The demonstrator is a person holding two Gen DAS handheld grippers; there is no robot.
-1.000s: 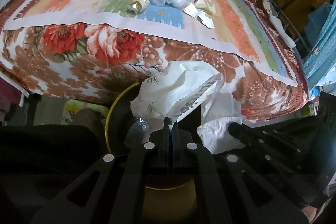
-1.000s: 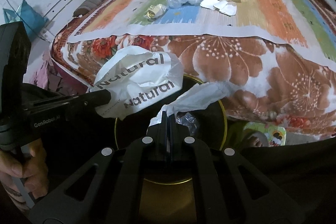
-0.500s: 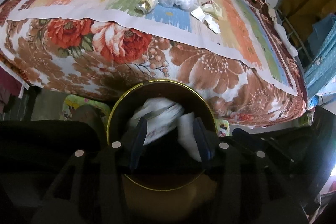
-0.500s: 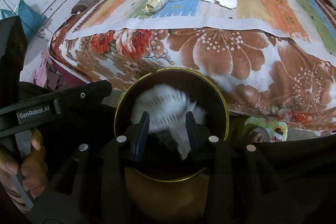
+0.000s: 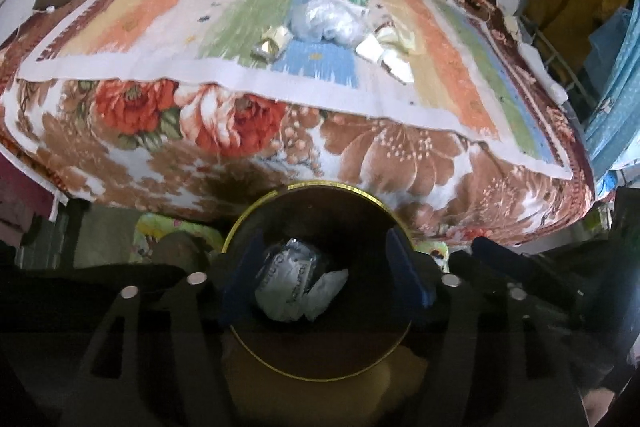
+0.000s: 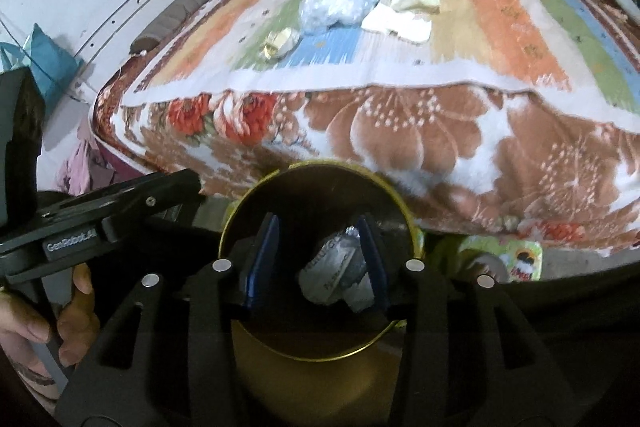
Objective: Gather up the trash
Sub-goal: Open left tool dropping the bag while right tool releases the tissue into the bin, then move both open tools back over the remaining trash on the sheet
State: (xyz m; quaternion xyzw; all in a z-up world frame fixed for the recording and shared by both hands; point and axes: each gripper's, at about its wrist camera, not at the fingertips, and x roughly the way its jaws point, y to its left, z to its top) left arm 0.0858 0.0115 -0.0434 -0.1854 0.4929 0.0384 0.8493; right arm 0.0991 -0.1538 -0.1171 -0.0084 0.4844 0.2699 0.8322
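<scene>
The left hand-held gripper (image 5: 326, 275) hangs released over the mouth of a dark, gold-rimmed bin (image 5: 240, 227), its blue-padded jaws spread wide and holding nothing; the right hand-held gripper (image 6: 316, 259) sits over the same bin (image 6: 240, 211) with its jaws likewise parted and empty. Between the fingers of both, a crumpled white printed plastic bag (image 5: 286, 277) and a scrap of white paper (image 5: 326, 287) lie down inside the bin, so the drop of one load looks finished and the step in hand is judged to be the turn toward more litter. That litter lies on the bed's striped cover (image 5: 180, 11), well apart from the bin: a crumpled clear plastic bag (image 5: 326, 19), a small gold foil wrapper (image 5: 272, 43) just beside it, white paper pieces (image 5: 384, 57), and a pale yellowish crumpled piece (image 5: 400, 35) behind them. The next move calls for lifting both tools clear of the rim and reaching up over the floral blanket (image 5: 240, 119) edge to the pile, closing on thin, springy film that may slip. The bin's bottom is in deep shadow, so what else it holds cannot be told; the pile is motion-blurred, and a printed green-and-white packet behind the clear bag is mostly hidden.
</scene>
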